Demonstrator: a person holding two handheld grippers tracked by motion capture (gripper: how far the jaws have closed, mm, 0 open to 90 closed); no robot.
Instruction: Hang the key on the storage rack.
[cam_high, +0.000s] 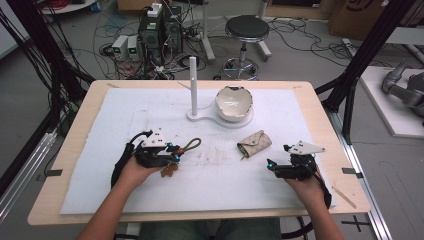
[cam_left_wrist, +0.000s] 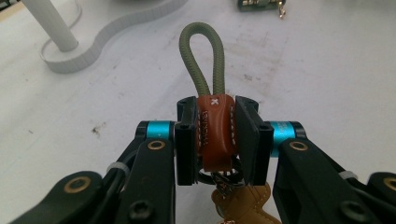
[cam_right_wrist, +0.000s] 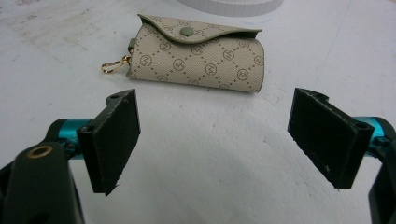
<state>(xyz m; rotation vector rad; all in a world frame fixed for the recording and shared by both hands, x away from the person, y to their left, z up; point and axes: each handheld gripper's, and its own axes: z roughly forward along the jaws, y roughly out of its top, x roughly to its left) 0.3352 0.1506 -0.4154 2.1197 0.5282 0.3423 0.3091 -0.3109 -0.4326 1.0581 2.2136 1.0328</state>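
Your left gripper (cam_left_wrist: 215, 140) is clenched on the brown leather tab of a key fob (cam_left_wrist: 215, 133) with an olive cord loop, near the desk's left edge, while your right gripper (cam_right_wrist: 224, 140) rests released, jaws wide, just short of the beige key pouch (cam_right_wrist: 198, 53).
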